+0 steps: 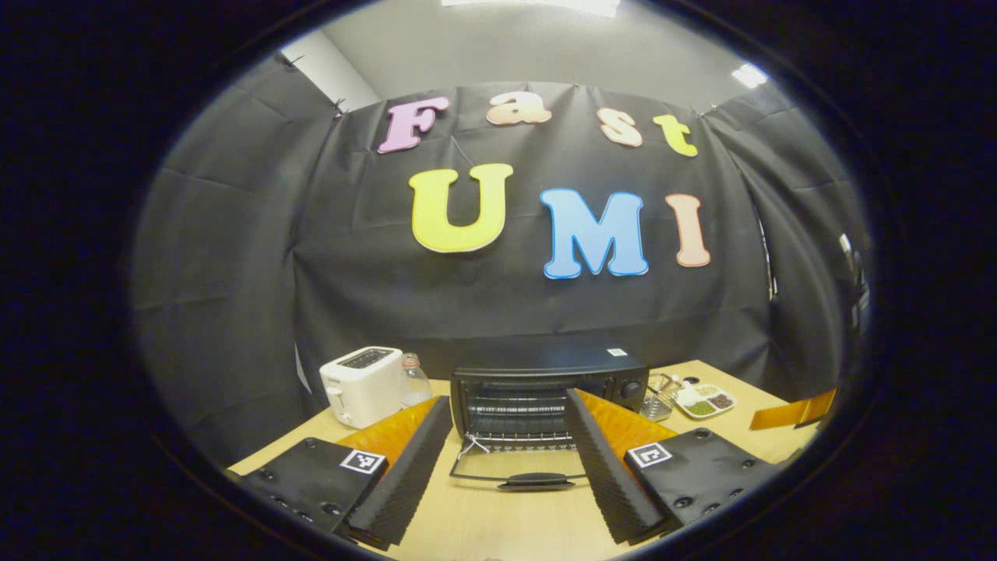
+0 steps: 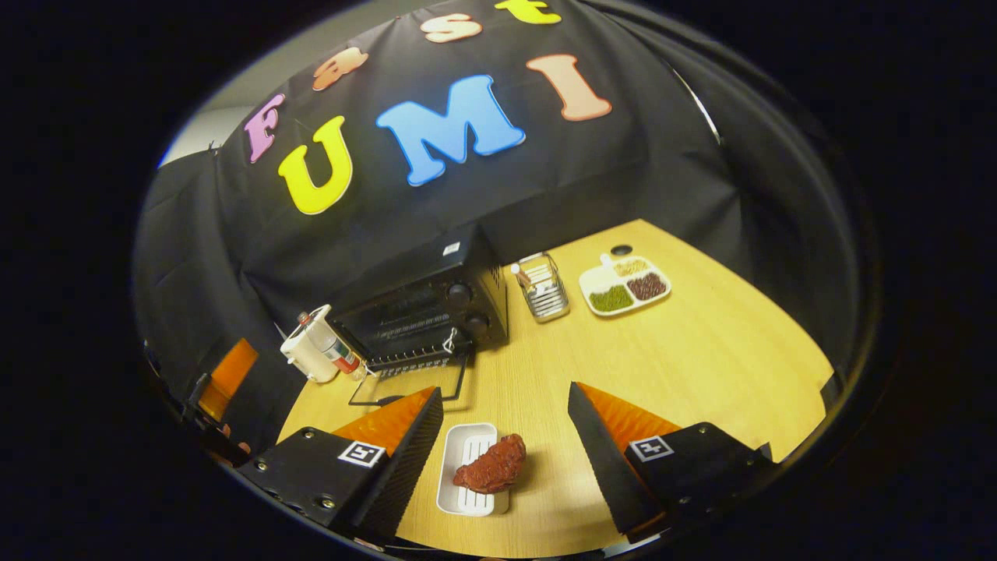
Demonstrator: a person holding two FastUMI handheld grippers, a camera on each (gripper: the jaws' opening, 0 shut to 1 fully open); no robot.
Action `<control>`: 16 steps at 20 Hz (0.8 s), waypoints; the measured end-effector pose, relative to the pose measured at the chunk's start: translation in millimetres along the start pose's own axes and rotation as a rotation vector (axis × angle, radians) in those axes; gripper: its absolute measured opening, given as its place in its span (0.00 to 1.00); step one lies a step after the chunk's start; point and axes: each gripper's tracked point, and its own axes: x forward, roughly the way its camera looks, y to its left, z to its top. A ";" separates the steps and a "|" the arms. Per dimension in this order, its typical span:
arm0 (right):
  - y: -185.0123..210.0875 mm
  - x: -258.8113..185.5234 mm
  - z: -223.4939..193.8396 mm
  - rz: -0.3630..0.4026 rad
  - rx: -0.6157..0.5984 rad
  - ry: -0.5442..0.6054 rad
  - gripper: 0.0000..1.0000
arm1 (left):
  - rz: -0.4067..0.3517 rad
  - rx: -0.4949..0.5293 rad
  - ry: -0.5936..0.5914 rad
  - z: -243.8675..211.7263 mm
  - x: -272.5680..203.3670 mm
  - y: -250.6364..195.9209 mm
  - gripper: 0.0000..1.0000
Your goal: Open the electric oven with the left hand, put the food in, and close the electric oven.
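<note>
No legible text, brand or number is present on any item. Each housing of the left gripper [image 1: 510, 399] and the right gripper [image 2: 505, 389] carries a square black-and-white coded marker [image 1: 363, 460] with a pattern only, no characters. The white sticker [image 1: 617, 352] on top of the electric oven [image 1: 545, 382] and the coloured band on the bottle [image 2: 339, 352] are too small to read.

You have even light from the ceiling lamps [image 1: 749, 75] above the booth, so the tabletop [image 2: 701, 351] looks bright and shadows under things are soft and short. In both views the fisheye bends straight lines strongly near the edges, where the picture also gets darker and slightly blurred.
</note>
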 end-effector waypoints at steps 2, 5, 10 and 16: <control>-0.3 8.1 -14.6 0.015 0.016 0.052 0.98 | 0.018 -0.005 -0.010 7.7 -10.4 9.1 1.00; -0.3 24.1 -37.6 0.032 0.044 0.142 0.98 | 0.053 -0.013 -0.009 9.4 -19.1 23.7 1.00; -3.8 38.4 -75.6 0.039 0.089 0.265 0.97 | 0.098 -0.028 -0.005 13.5 -27.6 48.0 1.00; 5.3 41.2 -104.0 0.092 0.216 0.371 0.81 | 0.137 -0.037 -0.016 15.2 -35.2 63.8 1.00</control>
